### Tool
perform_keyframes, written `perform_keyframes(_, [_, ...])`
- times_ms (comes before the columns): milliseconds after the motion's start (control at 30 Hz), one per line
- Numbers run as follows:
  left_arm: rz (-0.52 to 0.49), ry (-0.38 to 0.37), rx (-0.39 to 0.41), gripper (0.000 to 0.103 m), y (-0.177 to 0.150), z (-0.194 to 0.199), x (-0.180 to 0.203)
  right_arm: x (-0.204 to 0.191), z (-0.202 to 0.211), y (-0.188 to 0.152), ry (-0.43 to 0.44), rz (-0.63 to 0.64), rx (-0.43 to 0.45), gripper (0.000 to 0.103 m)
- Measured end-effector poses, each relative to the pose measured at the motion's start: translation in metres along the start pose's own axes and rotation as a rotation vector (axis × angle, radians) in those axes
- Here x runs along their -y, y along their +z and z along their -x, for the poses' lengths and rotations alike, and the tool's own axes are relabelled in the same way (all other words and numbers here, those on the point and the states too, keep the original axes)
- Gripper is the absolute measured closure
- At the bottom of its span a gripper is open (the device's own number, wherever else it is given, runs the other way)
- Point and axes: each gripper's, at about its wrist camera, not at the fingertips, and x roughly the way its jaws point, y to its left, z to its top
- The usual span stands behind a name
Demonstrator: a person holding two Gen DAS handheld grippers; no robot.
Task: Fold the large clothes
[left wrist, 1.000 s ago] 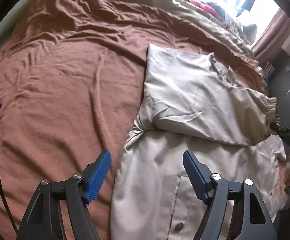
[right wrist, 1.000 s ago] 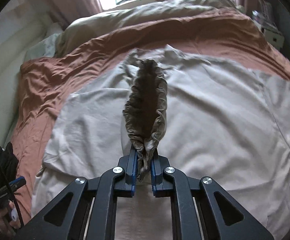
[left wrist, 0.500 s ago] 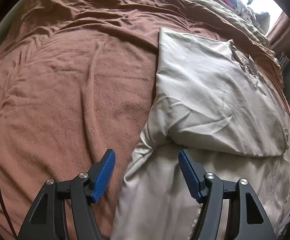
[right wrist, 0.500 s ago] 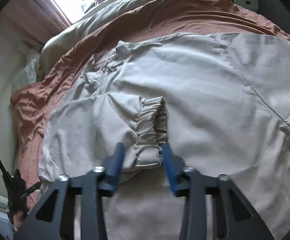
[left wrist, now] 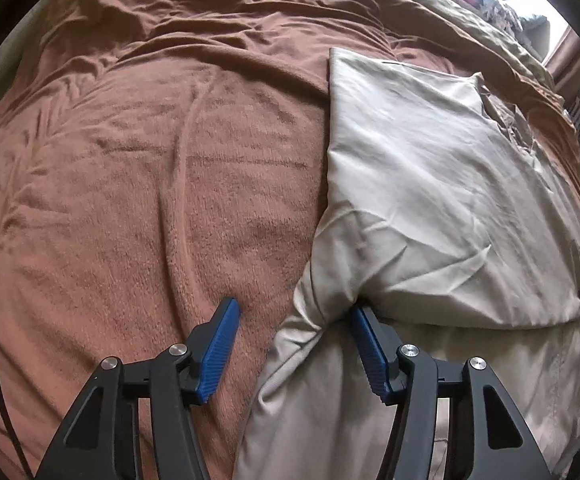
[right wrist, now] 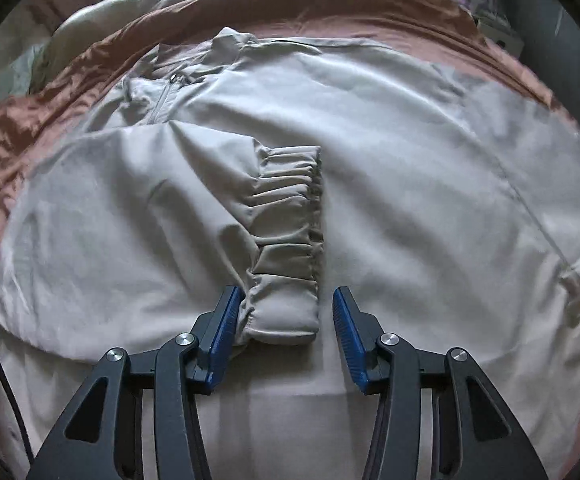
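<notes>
- jacket point(right wrist: 389, 152), beige, lay spread on the bed's brown blanket point(left wrist: 130, 160), one sleeve point(right wrist: 150, 200) folded across its body.
- we saw the sleeve's gathered cuff point(right wrist: 290, 240) lying flat on the jacket, its end between our right gripper point(right wrist: 286, 332) fingers, which stood wide apart and clamped nothing; the left pad touched the cuff.
- our left gripper point(left wrist: 293, 344) was also wide open, straddling the jacket's edge by the folded sleeve, holding nothing.
</notes>
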Motion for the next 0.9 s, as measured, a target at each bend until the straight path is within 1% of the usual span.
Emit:
perform_keyframes(100, [-0.001,0.008,0.015,0.043,0.001,0.009,0.002,0.007,0.017,0.001,0.027,0.007,0.051,0.058])
perform_keyframes(167, [0.010,-0.007,0.033,0.043,0.000,0.018,0.003,0.014,0.031,-0.004,0.020,0.012,0.085,0.058])
perform_keyframes(233, [0.009,-0.023,0.045,0.043,-0.001,0.029,0.009,0.026,0.046,-0.009,0.061,-0.010,0.120,0.058])
perform_keyframes(333, [-0.016,-0.051,0.057,0.043,-0.003,0.043,0.024,0.044,0.062,-0.026,0.111,-0.058,0.132,0.058])
perform_keyframes(400, [-0.037,-0.069,0.069,0.043,-0.005,0.054,0.037,0.059,0.075,-0.034,0.107,-0.075,0.140,0.058])
perform_keyframes(467, [-0.067,-0.087,0.089,0.041,-0.007,0.067,0.054,0.072,0.085,-0.039,0.083,-0.082,0.142,0.057])
perform_keyframes(500, [-0.080,-0.096,0.099,0.032,-0.007,0.072,0.063,0.078,0.091,-0.043,0.073,-0.087,0.141,0.050])
perform_keyframes(533, [-0.094,-0.107,0.112,0.021,-0.008,0.077,0.071,0.085,0.096,-0.047,0.070,-0.092,0.145,0.029])
perform_keyframes(567, [-0.106,-0.121,0.128,0.017,-0.009,0.084,0.082,0.094,0.102,-0.051,0.066,-0.098,0.159,0.020])
perform_keyframes(600, [-0.119,-0.134,0.143,0.013,-0.010,0.090,0.091,0.099,0.108,-0.054,0.062,-0.105,0.175,0.015])
perform_keyframes(667, [-0.137,-0.156,0.157,0.012,-0.013,0.099,0.108,0.118,0.120,-0.060,0.053,-0.131,0.200,0.014])
perform_keyframes(700, [-0.146,-0.177,0.159,0.012,-0.013,0.103,0.117,0.127,0.127,-0.064,0.049,-0.144,0.210,0.010])
perform_keyframes(733, [-0.151,-0.191,0.160,0.012,-0.013,0.106,0.125,0.135,0.134,-0.070,0.044,-0.159,0.226,0.000])
perform_keyframes(800, [-0.167,-0.213,0.168,0.012,-0.014,0.112,0.143,0.154,0.149,-0.080,0.035,-0.195,0.256,0.000])
perform_keyframes(900, [-0.195,-0.235,0.195,0.012,-0.019,0.120,0.170,0.177,0.165,-0.091,0.018,-0.233,0.273,0.000])
